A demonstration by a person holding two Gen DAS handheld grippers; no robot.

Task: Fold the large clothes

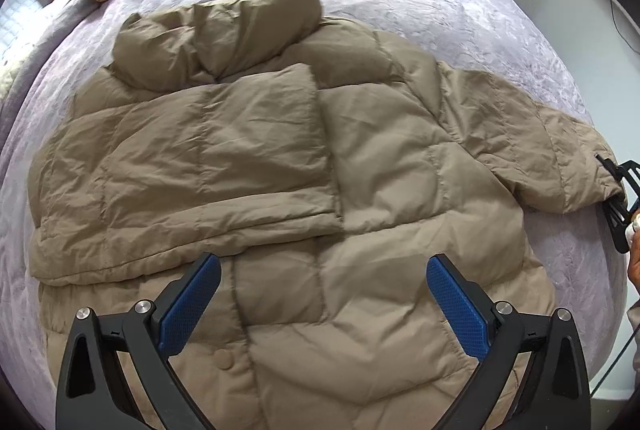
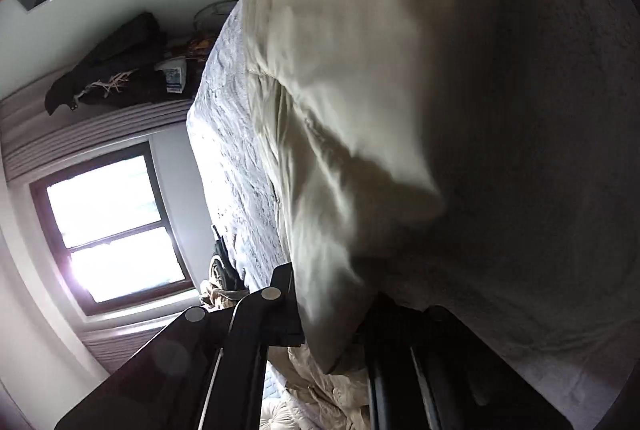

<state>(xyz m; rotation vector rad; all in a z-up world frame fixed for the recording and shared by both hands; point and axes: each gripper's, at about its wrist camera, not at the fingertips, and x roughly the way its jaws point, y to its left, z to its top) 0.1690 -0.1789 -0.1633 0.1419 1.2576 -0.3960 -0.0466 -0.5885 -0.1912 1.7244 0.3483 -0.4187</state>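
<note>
My left gripper (image 1: 322, 294) hangs steeply downward with its blue-padded fingers (image 1: 188, 306) spread wide and nothing caught between them. My right gripper (image 2: 336, 330) is out at the far right, rolled over onto its side, its jaws pinched tight on the cuff of the jacket sleeve (image 2: 340, 230). The edge of my right hand (image 1: 634, 270) shows behind it.

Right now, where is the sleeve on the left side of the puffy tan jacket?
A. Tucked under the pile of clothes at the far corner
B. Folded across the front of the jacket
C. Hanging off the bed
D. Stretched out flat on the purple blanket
B: the left sleeve lies folded across the jacket, its cuff near the middle.
</note>
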